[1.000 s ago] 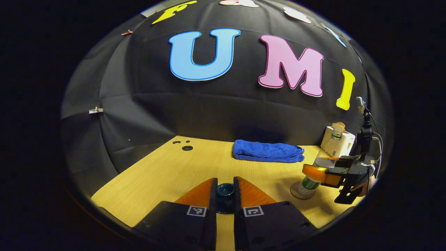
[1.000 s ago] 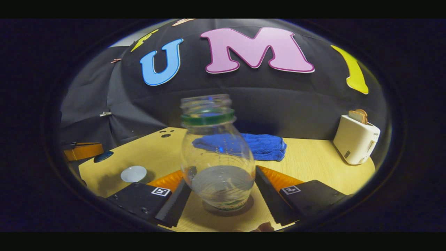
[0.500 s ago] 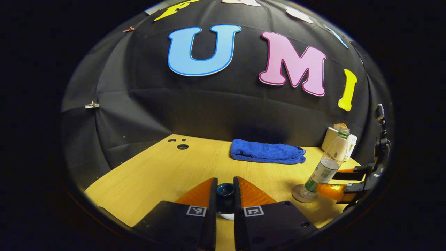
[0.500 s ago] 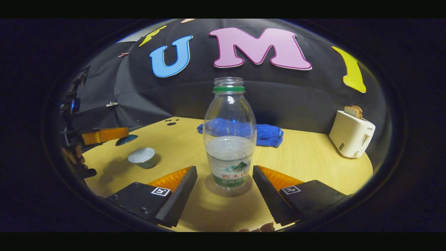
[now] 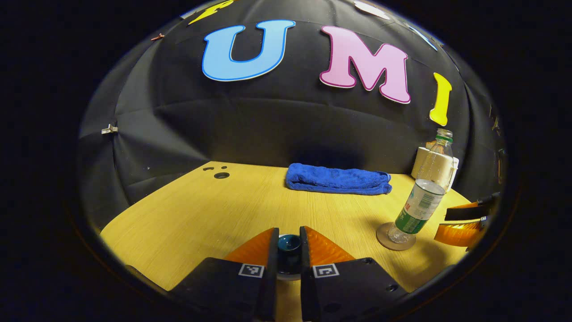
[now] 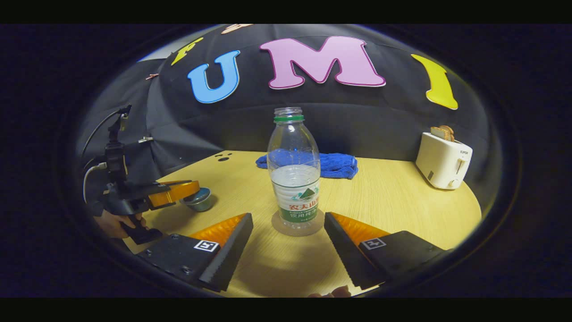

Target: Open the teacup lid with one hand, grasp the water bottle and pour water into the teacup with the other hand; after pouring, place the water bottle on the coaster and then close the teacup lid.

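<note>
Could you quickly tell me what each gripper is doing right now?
Left gripper: closed on the lid.
Right gripper: open, holding nothing; the bottle stands on the coaster.

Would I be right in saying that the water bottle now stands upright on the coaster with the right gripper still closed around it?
Not quite. The water bottle does stand upright on the coaster, but the right gripper is open: its fingers sit apart on either side, clear of the bottle, as the right gripper view shows.
</note>
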### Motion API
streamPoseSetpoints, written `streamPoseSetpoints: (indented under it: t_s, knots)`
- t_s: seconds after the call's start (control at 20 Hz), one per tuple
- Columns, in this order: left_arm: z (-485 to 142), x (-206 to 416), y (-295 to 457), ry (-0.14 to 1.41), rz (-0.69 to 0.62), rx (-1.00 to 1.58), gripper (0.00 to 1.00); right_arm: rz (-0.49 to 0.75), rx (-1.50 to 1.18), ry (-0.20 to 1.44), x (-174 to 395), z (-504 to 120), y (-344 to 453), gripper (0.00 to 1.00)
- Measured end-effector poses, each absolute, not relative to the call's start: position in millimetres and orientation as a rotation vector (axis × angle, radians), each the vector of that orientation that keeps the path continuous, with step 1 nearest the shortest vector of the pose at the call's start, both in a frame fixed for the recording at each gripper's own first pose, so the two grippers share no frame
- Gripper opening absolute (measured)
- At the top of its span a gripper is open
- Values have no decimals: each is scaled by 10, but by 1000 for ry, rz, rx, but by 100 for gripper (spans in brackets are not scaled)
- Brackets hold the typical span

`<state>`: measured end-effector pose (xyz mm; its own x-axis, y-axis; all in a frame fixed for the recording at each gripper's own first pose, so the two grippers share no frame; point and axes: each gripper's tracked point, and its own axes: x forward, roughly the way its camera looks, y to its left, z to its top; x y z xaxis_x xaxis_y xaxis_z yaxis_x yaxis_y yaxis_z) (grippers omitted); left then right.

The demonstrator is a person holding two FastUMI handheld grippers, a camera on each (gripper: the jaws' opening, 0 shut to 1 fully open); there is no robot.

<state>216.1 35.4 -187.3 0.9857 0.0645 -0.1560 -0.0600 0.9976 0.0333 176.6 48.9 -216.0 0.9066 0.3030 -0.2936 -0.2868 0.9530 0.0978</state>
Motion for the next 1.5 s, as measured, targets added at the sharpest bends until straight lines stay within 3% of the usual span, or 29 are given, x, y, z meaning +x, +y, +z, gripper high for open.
streamPoseSetpoints:
  t_s: [0.3,0.5,0.65,1.2,1.5]
  knots:
    - [-1882,2125,387,164,66,16,29,308,68,337,1662,-2187,527,99]
    - [-1704,1963,456,151,94,23,62,292,70,347,1535,-2071,439,99]
    - [-1412,1670,494,139,115,34,94,268,88,330,1419,-1804,320,99]
    - [268,663,-231,-24,67,120,95,150,67,102,831,-293,-323,99]
    - [688,208,-586,-101,14,78,96,105,33,-19,307,276,-462,99]
